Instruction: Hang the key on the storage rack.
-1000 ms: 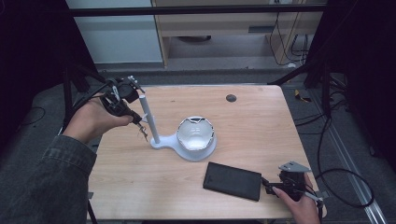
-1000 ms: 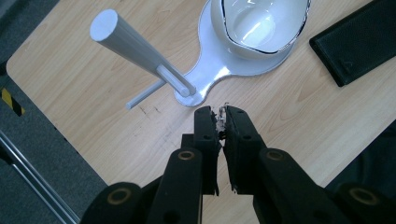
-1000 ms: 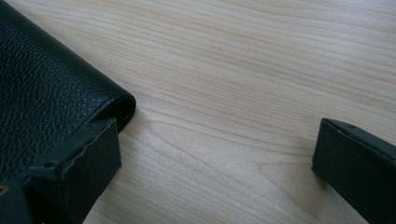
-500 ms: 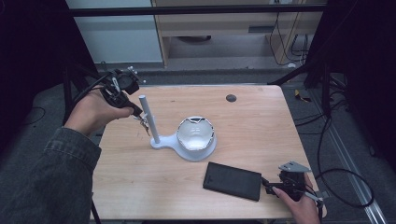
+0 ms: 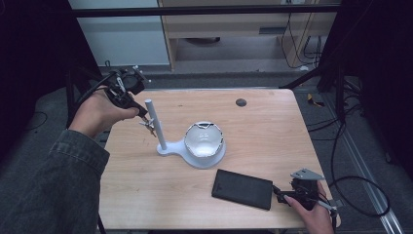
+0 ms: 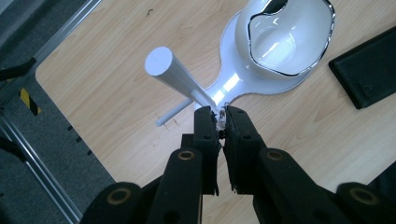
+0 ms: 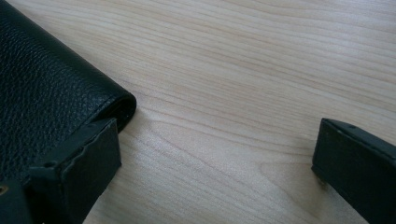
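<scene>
Left gripper (image 5: 146,117) held beside white post (image 5: 155,124) of white stand (image 5: 192,148) at desk (image 5: 272,126) centre. Right gripper (image 5: 282,194) beside black case (image 5: 242,188) near front right corner.

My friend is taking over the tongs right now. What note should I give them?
Left tongs: shut on a small shiny metal thing, too small to identify, held by the crossbar of the white plastic stand with an upright post.
Right tongs: open, low over the wooden table, one jaw against the corner of the black leather case.
The stand's round dish looks empty.
Done: small thing picked up.
Left: probably hang it on the crossbar; the case is not gripped.
</scene>
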A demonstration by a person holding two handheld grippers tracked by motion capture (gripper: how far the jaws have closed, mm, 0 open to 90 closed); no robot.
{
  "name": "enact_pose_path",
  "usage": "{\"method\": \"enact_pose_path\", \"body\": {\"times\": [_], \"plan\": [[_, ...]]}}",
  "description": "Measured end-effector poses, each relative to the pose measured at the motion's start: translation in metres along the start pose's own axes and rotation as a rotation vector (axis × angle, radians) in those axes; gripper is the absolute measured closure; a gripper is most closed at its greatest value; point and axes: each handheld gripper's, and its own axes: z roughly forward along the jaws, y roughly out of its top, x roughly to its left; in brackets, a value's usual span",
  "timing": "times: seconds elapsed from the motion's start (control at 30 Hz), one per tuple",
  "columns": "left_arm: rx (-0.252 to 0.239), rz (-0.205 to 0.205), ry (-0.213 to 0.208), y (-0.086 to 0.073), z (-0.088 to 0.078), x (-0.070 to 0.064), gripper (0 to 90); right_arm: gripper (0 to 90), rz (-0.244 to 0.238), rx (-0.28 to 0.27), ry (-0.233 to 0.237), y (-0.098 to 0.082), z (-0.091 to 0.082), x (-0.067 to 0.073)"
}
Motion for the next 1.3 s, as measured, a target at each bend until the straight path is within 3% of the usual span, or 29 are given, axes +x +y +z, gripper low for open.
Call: {"method": "enact_pose_path", "body": {"times": [0.47,1.1,1.17,1.23,1.3], "plan": [[-0.014,-0.010,0.010,0.001,0.004,0.004,83.2,1.1,0.003,-0.001,0.002,0.000,0.000,0.000],[-0.035,-0.061,0.010,-0.007,0.020,0.011,83.0,1.1,0.005,-0.002,0.003,0.000,0.000,0.000],[-0.059,-0.060,0.029,-0.008,0.020,0.011,80.2,1.1,0.005,-0.002,0.003,0.000,0.000,0.000],[-0.078,-0.070,0.045,-0.012,0.018,0.010,70.0,1.1,0.004,-0.002,0.003,0.000,0.000,0.000],[-0.103,-0.069,0.055,-0.016,0.015,0.010,65.8,1.1,0.005,-0.002,0.002,0.000,0.000,0.000]]}}
